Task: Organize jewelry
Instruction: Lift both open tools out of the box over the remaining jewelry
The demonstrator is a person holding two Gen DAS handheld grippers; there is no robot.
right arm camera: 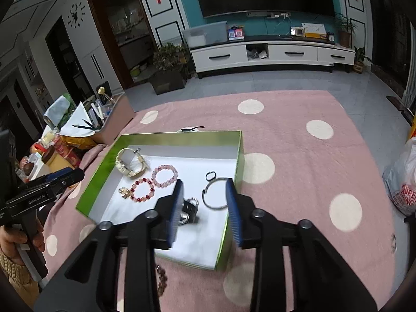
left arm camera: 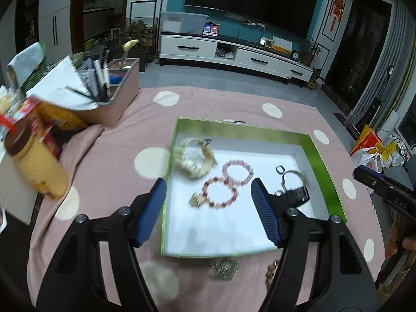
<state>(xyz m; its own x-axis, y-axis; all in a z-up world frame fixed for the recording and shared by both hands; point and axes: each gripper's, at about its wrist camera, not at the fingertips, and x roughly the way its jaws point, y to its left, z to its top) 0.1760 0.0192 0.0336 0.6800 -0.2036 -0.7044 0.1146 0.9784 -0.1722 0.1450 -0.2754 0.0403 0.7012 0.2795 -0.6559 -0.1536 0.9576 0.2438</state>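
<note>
A green box [left arm camera: 234,130] with a white floor lies on the pink dotted cloth. In it are a cream watch [left arm camera: 193,161], a pale pink bead bracelet [left arm camera: 238,173], a red bead bracelet with a gold charm [left arm camera: 221,192], a small black ring [left arm camera: 280,169], a silver bangle [left arm camera: 293,179] and a black watch [left arm camera: 296,195]. My left gripper [left arm camera: 208,192] hovers open over the red bracelet, nothing between its pads. My right gripper [right arm camera: 205,187] hangs open above the bangle [right arm camera: 214,195] and black watch [right arm camera: 188,210], holding nothing.
On the cloth in front of the box lie a gold piece [left arm camera: 225,269] and a brown bead string [right arm camera: 161,278]. A pen organiser [left arm camera: 117,96], a brown-lidded jar [left arm camera: 36,161] and snack packs crowd the left. A black clip [right arm camera: 192,128] lies behind the box, a plastic bag [right arm camera: 403,179] at the right.
</note>
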